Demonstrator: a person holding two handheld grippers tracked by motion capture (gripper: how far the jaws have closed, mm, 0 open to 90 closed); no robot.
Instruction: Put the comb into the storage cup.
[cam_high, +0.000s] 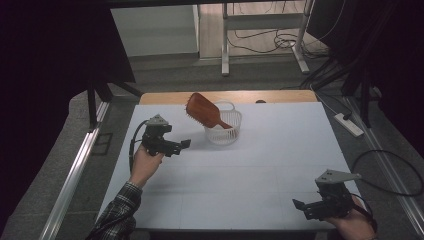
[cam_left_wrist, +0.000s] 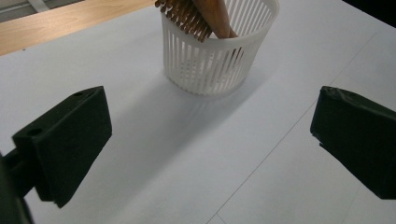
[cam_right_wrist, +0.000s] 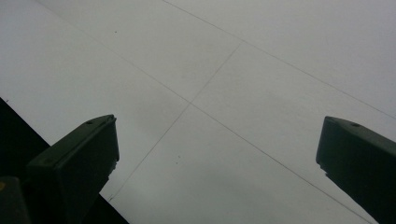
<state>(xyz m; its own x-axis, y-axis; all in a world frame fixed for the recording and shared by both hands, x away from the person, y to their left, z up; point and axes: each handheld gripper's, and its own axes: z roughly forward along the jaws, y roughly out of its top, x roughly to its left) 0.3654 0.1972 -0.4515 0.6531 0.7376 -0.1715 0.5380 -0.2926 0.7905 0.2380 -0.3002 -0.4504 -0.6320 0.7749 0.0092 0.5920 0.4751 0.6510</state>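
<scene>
Near the worktop's (cam_high: 260, 165) far edge, the wooden hairbrush (cam_high: 204, 111) leaned handle-down in the white basket (cam_high: 223, 129). I held my left claw (cam_high: 183, 144) released just beside it, my right claw (cam_high: 299, 205) released well apart, both gripping nothing.

A white sheet (cam_high: 250, 175) marked with thin seams covers the wooden table (cam_high: 165, 97), while on the grey floor beyond stand a white metal frame (cam_high: 225, 50), loose black cables (cam_high: 270, 42) and, at right, a white power strip (cam_high: 348, 124).
</scene>
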